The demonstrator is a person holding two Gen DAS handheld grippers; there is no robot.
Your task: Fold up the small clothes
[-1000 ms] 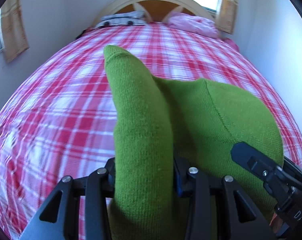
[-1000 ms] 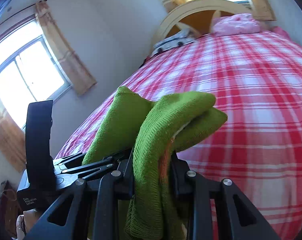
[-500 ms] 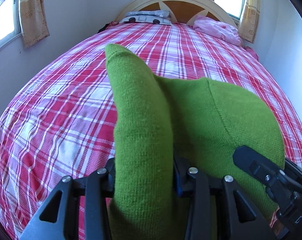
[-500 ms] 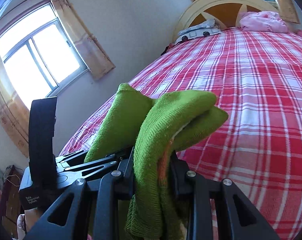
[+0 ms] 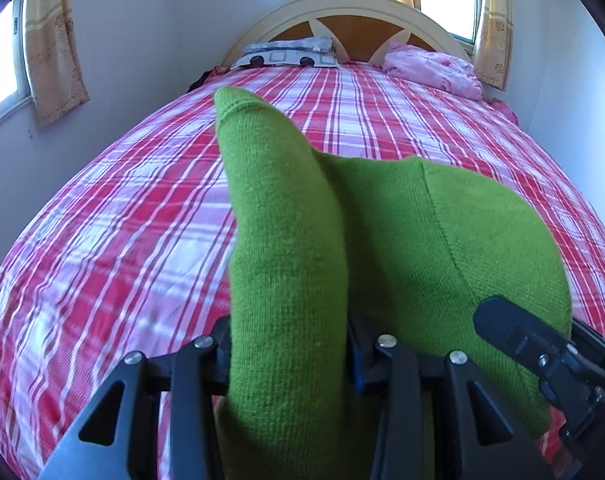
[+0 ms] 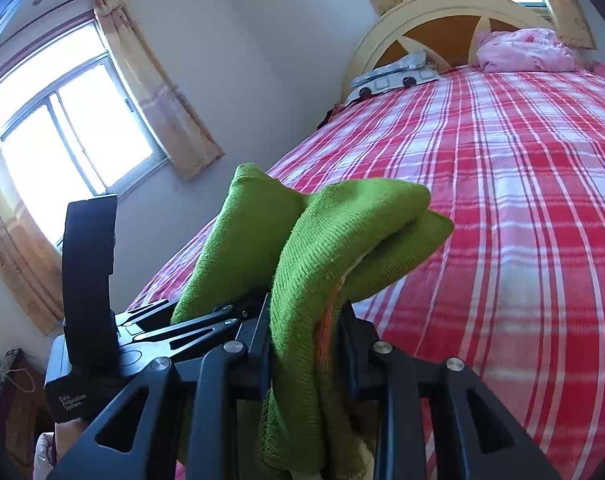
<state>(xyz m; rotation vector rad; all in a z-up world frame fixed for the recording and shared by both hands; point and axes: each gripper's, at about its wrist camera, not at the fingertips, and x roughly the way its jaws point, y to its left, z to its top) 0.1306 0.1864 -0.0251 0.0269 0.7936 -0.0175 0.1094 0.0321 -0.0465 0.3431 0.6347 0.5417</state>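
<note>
Above the red-checked bed (image 5: pixel 102 240), left gripper (image 5: pixel 288 356) and right gripper (image 6: pixel 304 344) keep pinching the green knitted garment (image 5: pixel 382 240), now raised higher, unfolded.

Both grippers are matte black with triangular cut-outs and silver screws; lower left, white lettering reads "Data Acquisition System".

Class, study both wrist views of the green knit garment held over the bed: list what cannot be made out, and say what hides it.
- Left wrist view: the left gripper fingertips are buried in the green knit garment.
- Right wrist view: the right gripper fingertips are covered by the cloth too.
- Both views: the garment's lower part runs off the bottom edge, so its type is unclear.
- Left wrist view: the garment hides the near plaid bedspread.
</note>
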